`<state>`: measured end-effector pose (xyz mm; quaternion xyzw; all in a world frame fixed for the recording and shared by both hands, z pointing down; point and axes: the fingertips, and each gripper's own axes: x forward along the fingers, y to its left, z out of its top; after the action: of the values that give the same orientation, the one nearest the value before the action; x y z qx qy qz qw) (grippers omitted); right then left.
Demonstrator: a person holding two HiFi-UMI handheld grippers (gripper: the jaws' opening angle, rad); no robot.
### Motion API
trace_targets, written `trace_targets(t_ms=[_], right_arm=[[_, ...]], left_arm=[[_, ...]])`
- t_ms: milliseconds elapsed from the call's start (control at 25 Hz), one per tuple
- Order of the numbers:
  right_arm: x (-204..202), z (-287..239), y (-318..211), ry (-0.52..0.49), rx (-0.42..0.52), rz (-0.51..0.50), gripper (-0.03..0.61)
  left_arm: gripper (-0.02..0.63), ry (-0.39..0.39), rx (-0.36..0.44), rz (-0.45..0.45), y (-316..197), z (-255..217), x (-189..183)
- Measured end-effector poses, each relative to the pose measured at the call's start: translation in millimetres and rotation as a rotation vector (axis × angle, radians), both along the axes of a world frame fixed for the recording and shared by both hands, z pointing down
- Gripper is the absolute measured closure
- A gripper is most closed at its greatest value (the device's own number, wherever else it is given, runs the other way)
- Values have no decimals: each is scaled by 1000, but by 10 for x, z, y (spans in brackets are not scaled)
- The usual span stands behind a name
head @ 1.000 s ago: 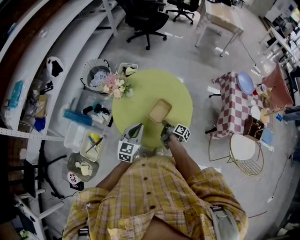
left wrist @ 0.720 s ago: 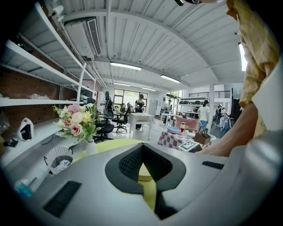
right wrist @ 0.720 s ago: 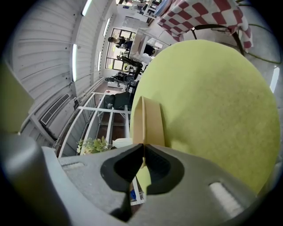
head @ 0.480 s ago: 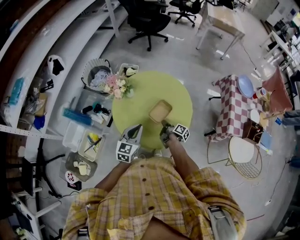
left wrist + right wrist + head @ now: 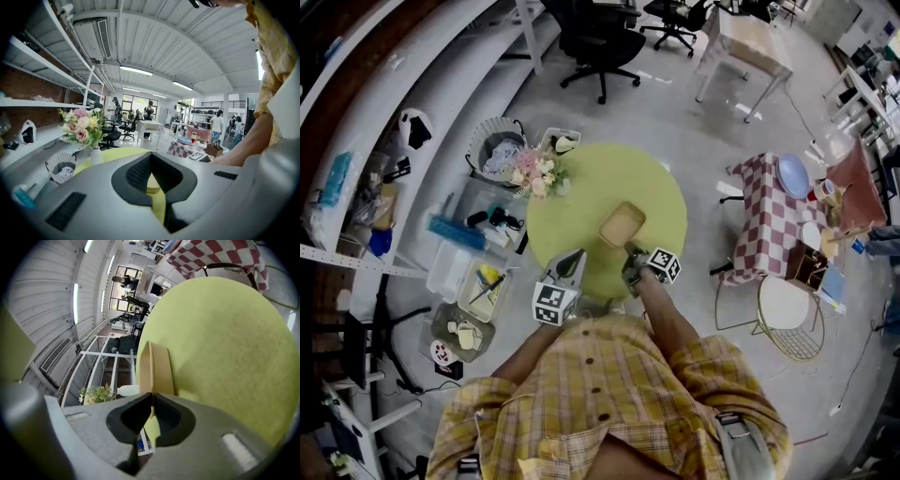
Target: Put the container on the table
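Observation:
A shallow tan container rests on the round yellow-green table, near its front edge. My right gripper reaches it from the near side. In the right gripper view the container stands edge-on, and the right gripper pinches its thin near rim between the pads, with the jaws starting to open. My left gripper hovers over the table's near-left edge, shut and holding nothing. In the left gripper view the closed tips of the left gripper frame a bit of table.
A vase of flowers stands on the table's far-left edge, with a white wire basket beyond it. Bins of clutter lie on the floor at left. A checkered table and a wire chair are at right.

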<state>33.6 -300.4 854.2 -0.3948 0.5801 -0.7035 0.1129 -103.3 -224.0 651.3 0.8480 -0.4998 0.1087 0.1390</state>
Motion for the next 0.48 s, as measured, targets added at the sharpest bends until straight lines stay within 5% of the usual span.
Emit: trace_targets(t_ms=[280,480], right_arm=[[21,83,45,19,-38,6,553],[44,122,80,34,-52,10,468]], left_arm=[[609,10,0,-2,23,-35,-7],[609,20,0,-12,10,-49,-21]])
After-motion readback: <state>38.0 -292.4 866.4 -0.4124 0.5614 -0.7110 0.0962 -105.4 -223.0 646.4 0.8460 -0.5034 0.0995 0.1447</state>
